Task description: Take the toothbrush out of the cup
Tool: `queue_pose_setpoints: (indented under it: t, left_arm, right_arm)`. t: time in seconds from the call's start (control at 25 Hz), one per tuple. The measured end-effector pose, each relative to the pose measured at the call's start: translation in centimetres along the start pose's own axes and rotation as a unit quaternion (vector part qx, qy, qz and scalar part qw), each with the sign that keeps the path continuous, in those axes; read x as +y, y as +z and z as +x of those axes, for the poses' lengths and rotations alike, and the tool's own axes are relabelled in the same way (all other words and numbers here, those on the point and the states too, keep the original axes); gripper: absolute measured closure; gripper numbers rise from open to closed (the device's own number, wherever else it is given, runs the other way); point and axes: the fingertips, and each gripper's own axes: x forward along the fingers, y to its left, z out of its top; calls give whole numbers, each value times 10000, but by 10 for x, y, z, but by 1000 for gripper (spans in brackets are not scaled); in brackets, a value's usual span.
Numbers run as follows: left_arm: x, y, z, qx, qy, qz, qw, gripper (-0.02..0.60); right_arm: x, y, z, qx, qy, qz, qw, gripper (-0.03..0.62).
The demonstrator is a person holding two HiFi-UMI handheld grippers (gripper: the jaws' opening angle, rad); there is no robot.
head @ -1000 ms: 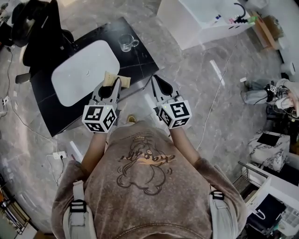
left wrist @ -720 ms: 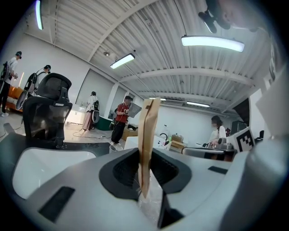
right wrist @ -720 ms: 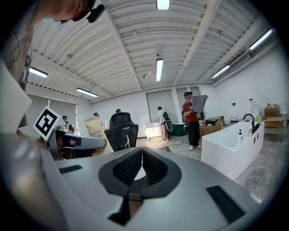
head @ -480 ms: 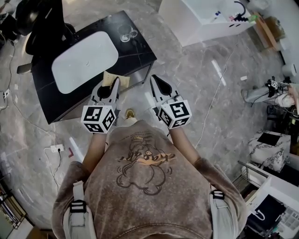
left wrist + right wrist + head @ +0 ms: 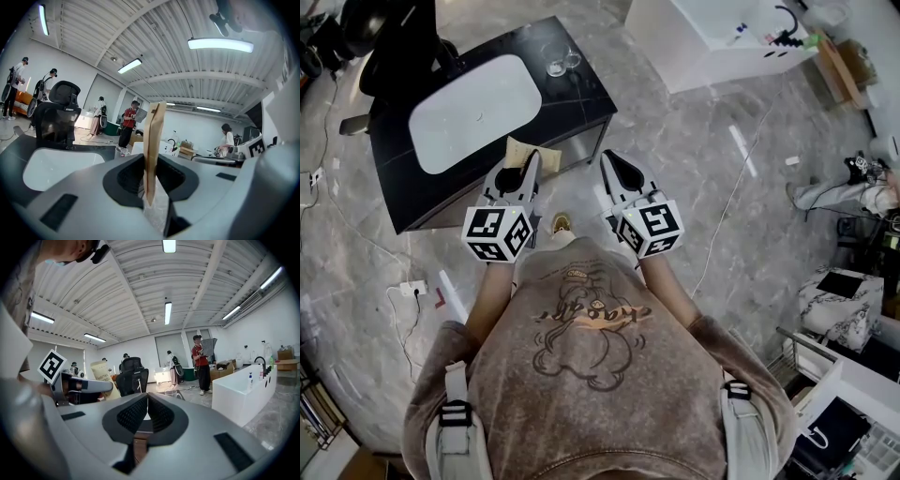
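Short of the black counter [image 5: 581,112], the left gripper [image 5: 528,176] clamps a tan packet [image 5: 153,140]; the right gripper [image 5: 615,165] is closed, empty. The glass cup [image 5: 555,64] at the counter's far corner is not yet reached, so extraction appears unstarted.

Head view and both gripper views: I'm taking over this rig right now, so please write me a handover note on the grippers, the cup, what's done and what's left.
Grippers: the left gripper is shut on a flat tan packet, which stands upright between its jaws. The right gripper has its jaws together with nothing between them.
Things: the glass cup stands at the far corner of the black counter, beside the white basin. It is too small in view to tell whether a toothbrush is in it.
Done: nothing at the cup; both grippers are well short of it.
Left: reach the cup, probably with the free right gripper, and lift the toothbrush out.
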Motion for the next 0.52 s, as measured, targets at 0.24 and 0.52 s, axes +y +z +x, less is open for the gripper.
queue_pose_setpoints:
  t: [0.24, 0.52]
  left_arm:
    - [-3, -2, -6, 3, 1, -57, 10000, 495]
    - [-7, -3, 0, -4, -20, -75, 10000, 495]
  right_arm:
    - [5, -3, -4, 75, 47, -12, 10000, 576]
    - [-1, -8, -5, 155, 66, -42, 9998, 576]
